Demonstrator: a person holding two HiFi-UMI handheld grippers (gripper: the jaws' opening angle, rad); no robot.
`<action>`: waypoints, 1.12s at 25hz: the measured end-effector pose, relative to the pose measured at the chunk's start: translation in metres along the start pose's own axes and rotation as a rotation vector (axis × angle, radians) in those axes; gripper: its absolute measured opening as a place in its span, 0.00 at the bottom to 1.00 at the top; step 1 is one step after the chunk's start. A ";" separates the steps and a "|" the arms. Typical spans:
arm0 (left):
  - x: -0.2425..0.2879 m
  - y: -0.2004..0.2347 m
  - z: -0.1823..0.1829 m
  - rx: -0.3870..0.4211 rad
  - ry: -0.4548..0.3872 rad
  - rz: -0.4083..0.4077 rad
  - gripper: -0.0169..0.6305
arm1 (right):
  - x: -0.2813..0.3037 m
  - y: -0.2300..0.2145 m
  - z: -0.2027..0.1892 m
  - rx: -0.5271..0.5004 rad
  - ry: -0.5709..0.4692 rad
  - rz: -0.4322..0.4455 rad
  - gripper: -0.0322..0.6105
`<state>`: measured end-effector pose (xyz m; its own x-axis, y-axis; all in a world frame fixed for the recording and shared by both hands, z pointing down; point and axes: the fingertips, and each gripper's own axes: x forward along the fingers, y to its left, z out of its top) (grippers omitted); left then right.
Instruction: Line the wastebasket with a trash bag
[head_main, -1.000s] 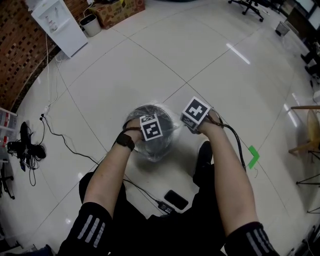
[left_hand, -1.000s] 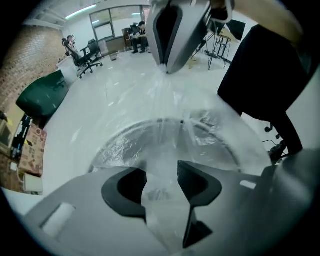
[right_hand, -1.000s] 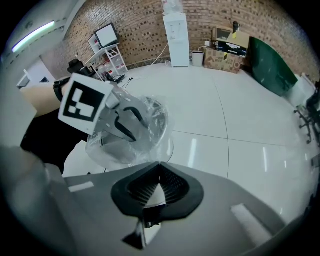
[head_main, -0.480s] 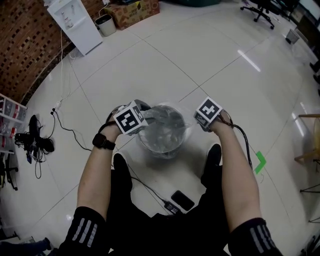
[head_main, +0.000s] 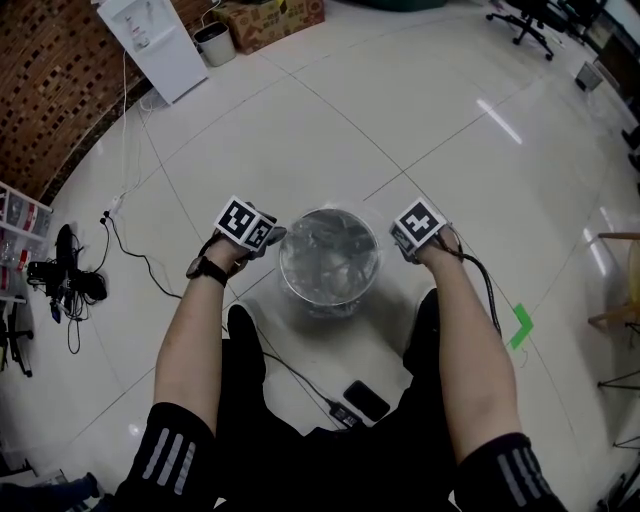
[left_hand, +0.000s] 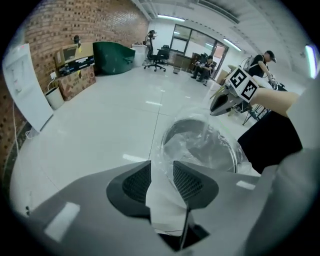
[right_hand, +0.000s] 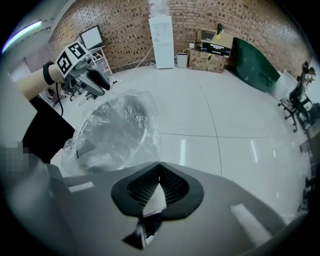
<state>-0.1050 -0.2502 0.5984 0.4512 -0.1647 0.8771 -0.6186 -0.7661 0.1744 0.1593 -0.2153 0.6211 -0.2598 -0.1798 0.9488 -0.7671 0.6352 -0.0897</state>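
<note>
1. Bag (head_main: 330, 250): clear film, sitting inside the wastebasket (head_main: 322, 300), which stands on the floor (head_main: 300, 130).
2. Left hand-held gripper (left_hand: 161, 175): jaws just closing, grasping the bag edge left of the rim.
3. Right hand-held gripper (right_hand: 159, 186): clenched on the bag edge, right of the rim.

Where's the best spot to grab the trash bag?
Pinch the loose top edge of the trash bag, coming in from outside and above the wastebasket. The thin film bunches up past the round rim there, so two jaws can squeeze a fold and likely tug it outward.
</note>
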 end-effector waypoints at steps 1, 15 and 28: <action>0.006 0.001 -0.003 0.006 0.007 0.004 0.21 | 0.003 -0.002 -0.004 0.002 0.019 -0.015 0.06; 0.031 0.018 -0.015 0.010 0.019 0.069 0.02 | 0.064 -0.003 -0.031 0.045 0.064 0.001 0.06; 0.044 0.026 -0.022 0.020 0.057 0.115 0.07 | 0.085 0.013 -0.035 -0.014 0.086 0.059 0.10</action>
<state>-0.1150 -0.2639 0.6516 0.3406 -0.2168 0.9149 -0.6510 -0.7565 0.0631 0.1479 -0.1958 0.7114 -0.2527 -0.0774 0.9644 -0.7438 0.6530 -0.1425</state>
